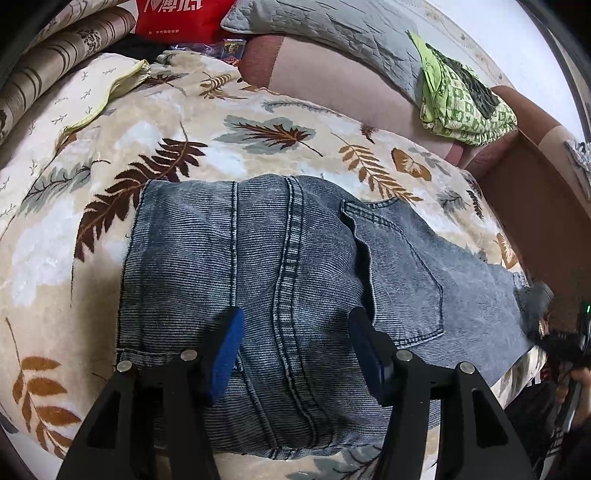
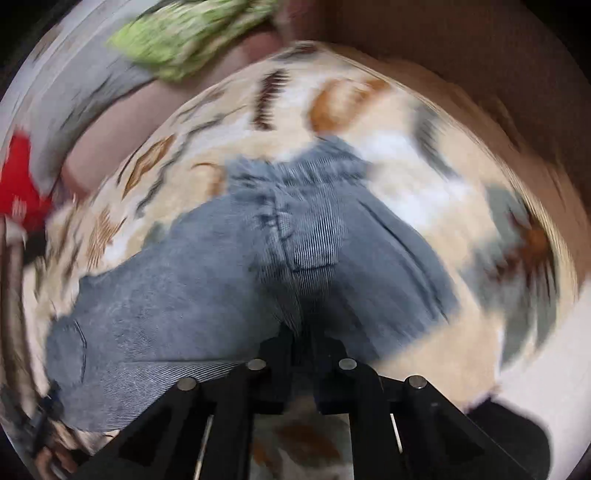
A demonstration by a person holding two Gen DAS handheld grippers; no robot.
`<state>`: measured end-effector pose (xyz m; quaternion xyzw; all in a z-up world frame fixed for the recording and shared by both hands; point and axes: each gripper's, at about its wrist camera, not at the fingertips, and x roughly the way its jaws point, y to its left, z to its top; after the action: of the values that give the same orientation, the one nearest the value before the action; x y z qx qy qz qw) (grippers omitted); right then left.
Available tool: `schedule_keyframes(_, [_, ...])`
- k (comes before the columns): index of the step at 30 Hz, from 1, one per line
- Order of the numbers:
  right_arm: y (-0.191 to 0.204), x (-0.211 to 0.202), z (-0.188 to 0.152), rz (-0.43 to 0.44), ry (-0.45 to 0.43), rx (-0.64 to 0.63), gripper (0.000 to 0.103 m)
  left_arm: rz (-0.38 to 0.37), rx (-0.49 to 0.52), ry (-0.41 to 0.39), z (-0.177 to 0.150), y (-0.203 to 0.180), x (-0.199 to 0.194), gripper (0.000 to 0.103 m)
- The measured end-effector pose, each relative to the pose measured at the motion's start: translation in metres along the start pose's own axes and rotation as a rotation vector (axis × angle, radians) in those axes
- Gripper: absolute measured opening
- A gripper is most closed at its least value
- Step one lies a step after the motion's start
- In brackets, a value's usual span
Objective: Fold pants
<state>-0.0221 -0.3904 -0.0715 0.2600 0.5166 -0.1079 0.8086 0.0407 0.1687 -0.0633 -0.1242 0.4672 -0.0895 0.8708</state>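
Grey-blue denim pants lie folded on a leaf-patterned blanket, a back pocket facing up. My left gripper is open, its blue-padded fingers spread just above the denim. In the blurred right wrist view the pants spread ahead, and my right gripper is shut on a pinch of the denim at the near edge. The right gripper also shows at the right edge of the left wrist view, at the end of the pants.
A green patterned cloth lies on a pink sofa seat behind the blanket. A grey quilted cushion and a red bag sit at the back. Striped bedding is at the far left. A brown sofa arm rises on the right.
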Motion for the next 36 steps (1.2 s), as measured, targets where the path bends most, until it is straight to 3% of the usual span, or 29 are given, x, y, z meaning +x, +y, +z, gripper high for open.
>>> schedule_keyframes(3, [-0.034, -0.005, -0.015, 0.121, -0.020, 0.135, 0.026, 0.002, 0.006, 0.000, 0.000, -0.001, 0.000, 0.061])
schedule_keyframes(4, [-0.037, -0.010, -0.017, 0.121, -0.019, 0.147, 0.027, 0.002, 0.006, 0.000, 0.000, -0.001, 0.000, 0.061])
schedule_keyframes(5, [-0.039, -0.016, -0.018, 0.122, -0.021, 0.164, 0.034, 0.003, 0.004, 0.000, 0.000, -0.001, 0.000, 0.061])
schedule_keyframes(6, [-0.041, -0.023, -0.019, 0.109, -0.040, 0.171, 0.052, 0.004, 0.004, -0.001, -0.001, -0.002, 0.000, 0.061])
schedule_keyframes(9, [-0.046, -0.047, -0.011, 0.086, -0.141, 0.172, 0.065, 0.011, 0.008, -0.002, -0.001, -0.002, 0.001, 0.061])
schedule_keyframes(12, [-0.062, -0.051, 0.000, 0.071, -0.137, 0.201, 0.066, 0.017, 0.012, -0.001, -0.001, -0.003, 0.001, 0.061])
schedule_keyframes(15, [-0.077, -0.015, 0.013, 0.070, -0.012, 0.223, 0.065, 0.019, 0.016, -0.002, -0.001, -0.003, 0.001, 0.061])
schedule_keyframes(17, [-0.082, -0.006, 0.012, 0.092, -0.004, 0.241, 0.065, 0.011, 0.007, -0.007, -0.001, -0.002, -0.001, 0.061])
schedule_keyframes(20, [-0.080, -0.021, 0.011, 0.076, -0.033, 0.226, 0.065, 0.023, 0.002, -0.025, 0.000, -0.004, -0.010, 0.061])
schedule_keyframes(24, [-0.079, -0.064, 0.008, -0.007, -0.188, 0.206, 0.065, 0.130, 0.039, -0.154, -0.006, -0.017, -0.045, 0.065])
schedule_keyframes(27, [-0.050, -0.085, 0.016, 0.072, -0.258, 0.114, 0.066, 0.169, -0.030, -0.214, -0.009, -0.010, -0.064, 0.073])
schedule_keyframes(29, [-0.016, -0.086, 0.018, 0.131, -0.246, -0.005, 0.066, 0.200, -0.085, -0.199, -0.011, -0.001, -0.066, 0.073])
schedule_keyframes(32, [0.025, -0.059, 0.016, 0.197, -0.174, -0.145, 0.079, 0.247, -0.136, -0.185, -0.017, 0.005, -0.070, 0.073])
schedule_keyframes(35, [0.038, 0.005, 0.018, 0.026, 0.042, -0.146, 0.077, 0.224, -0.079, -0.214, -0.018, -0.008, -0.079, 0.073])
schedule_keyframes(36, [0.042, 0.006, 0.020, 0.037, 0.035, -0.145, 0.077, 0.226, -0.032, -0.223, -0.017, -0.018, -0.079, 0.073])
